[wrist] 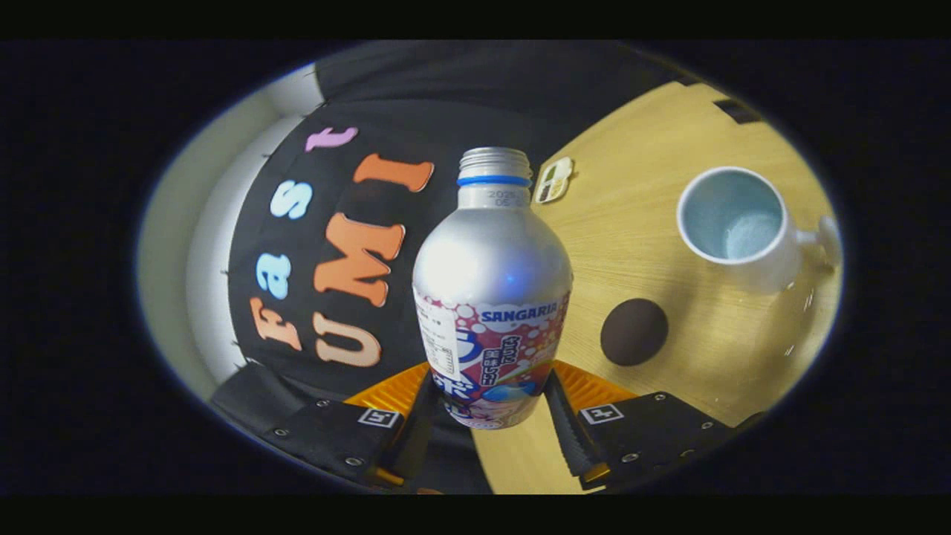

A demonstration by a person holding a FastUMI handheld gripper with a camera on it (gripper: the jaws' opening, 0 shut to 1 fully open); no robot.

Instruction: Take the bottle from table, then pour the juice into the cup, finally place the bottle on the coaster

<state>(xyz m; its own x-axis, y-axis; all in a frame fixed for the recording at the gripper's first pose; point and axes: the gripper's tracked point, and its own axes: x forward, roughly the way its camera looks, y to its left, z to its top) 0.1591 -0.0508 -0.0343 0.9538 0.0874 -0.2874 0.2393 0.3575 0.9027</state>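
Wooden table [639,245], tool-gripped [487,416] capless silver bottle [492,297]

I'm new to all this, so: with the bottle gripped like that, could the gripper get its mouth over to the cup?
Probably yes. The gripper is shut on the bottle, cap off, and bare table lies between it and the cup. The coaster sits low, off the path.

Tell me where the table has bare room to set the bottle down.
The hand-held gripper is shut on the bottle. Bare wood lies between the bottle and the cup, above the round dark coaster, and beyond the cup toward the small card. It is tightest between coaster and cup.
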